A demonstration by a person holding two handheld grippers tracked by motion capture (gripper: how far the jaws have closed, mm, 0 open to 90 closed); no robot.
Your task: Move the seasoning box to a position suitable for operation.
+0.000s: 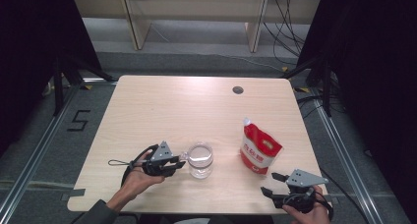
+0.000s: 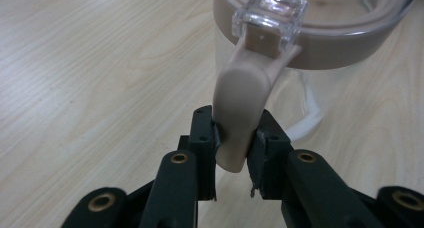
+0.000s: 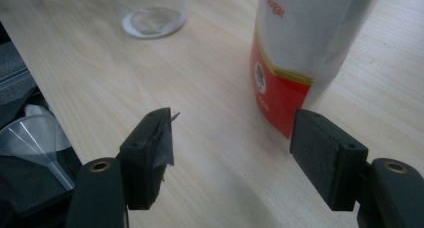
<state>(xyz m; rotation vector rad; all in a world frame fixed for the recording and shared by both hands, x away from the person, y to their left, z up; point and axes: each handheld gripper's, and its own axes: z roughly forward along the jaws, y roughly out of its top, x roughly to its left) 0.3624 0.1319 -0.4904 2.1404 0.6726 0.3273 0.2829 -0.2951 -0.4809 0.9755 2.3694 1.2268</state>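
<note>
- The left gripper (image 1: 178, 166) sits near the front left of the worktop (image 1: 162, 106), held in the person's left hand (image 1: 140, 177).
- Its fingers (image 2: 205, 138) pinch the beige latch tab (image 2: 239, 113) of the jar (image 1: 200, 160); in the left gripper view one finger presses each side of the tab's lower part.
- The tab hangs down from a clear square clip (image 2: 270, 13) at the jar's beige rim (image 2: 345, 50).
- The jar is clear and stands upright on the worktop, just right of the left gripper and near the front edge, roughly in the middle of the worktop's width.
- In the right gripper view the jar's round base (image 3: 152, 20) rests flat on the wood at the upper left.
- The pouch (image 1: 259, 149) is red and white, stands upright and tilts slightly, with its spout corner uppermost.
- The pouch stands right of the jar, apart from it, with bare wood between them.
- The right gripper (image 1: 275, 183) is at the front right corner of the worktop, held in the person's right hand (image 1: 307, 211).
- Its fingers (image 3: 150, 153) are spread wide and grasp nothing.
- In the right gripper view the lower red part of the pouch (image 3: 295, 53) lies just beyond the right-hand finger; whether they touch cannot be told.
- A small dark round hole (image 1: 238, 90) sits in the worktop near its far edge.
</note>
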